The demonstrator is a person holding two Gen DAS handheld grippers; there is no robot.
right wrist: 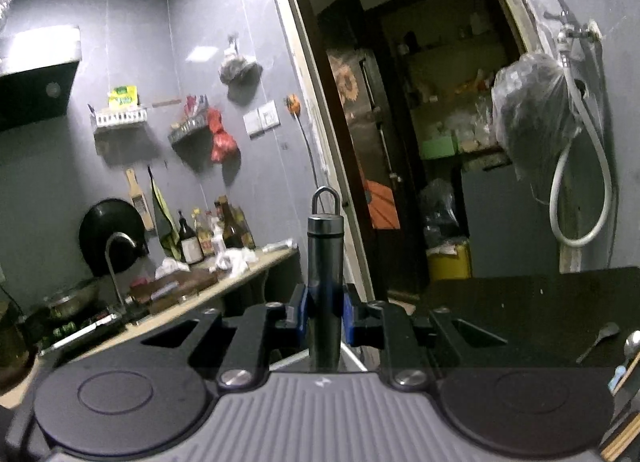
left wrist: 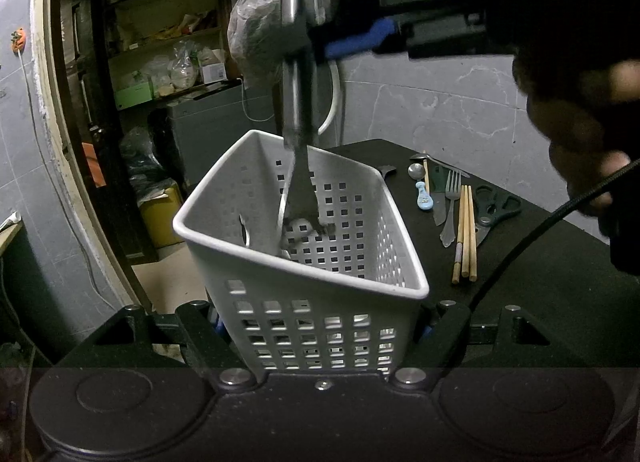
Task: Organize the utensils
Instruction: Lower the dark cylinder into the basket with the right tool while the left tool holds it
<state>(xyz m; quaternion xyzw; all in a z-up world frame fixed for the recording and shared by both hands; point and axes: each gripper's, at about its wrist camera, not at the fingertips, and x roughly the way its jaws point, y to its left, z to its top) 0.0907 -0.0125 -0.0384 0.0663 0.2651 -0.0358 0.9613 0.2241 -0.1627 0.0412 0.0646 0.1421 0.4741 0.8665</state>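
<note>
My left gripper [left wrist: 320, 322] is shut on a white perforated basket [left wrist: 304, 262] and holds it tilted above the black table [left wrist: 540, 282]. My right gripper [left wrist: 316, 42] is shut on a metal spatula [left wrist: 298, 102] by its handle, with the blade hanging down inside the basket. In the right wrist view the spatula's handle [right wrist: 325, 282] with its hanging loop stands upright between my right gripper's blue pads [right wrist: 347, 318]. On the table lie chopsticks [left wrist: 464, 234], a fork [left wrist: 451, 206], spoons [left wrist: 417, 172], a knife [left wrist: 439, 202] and scissors [left wrist: 496, 208].
A doorway with shelves [left wrist: 160, 42] and a yellow bin [left wrist: 160, 214] lies behind the basket. A bag [right wrist: 532, 122] and hose [right wrist: 580, 182] hang on the wall. A counter with bottles [right wrist: 216, 234] and a sink tap [right wrist: 116, 262] stands at the left.
</note>
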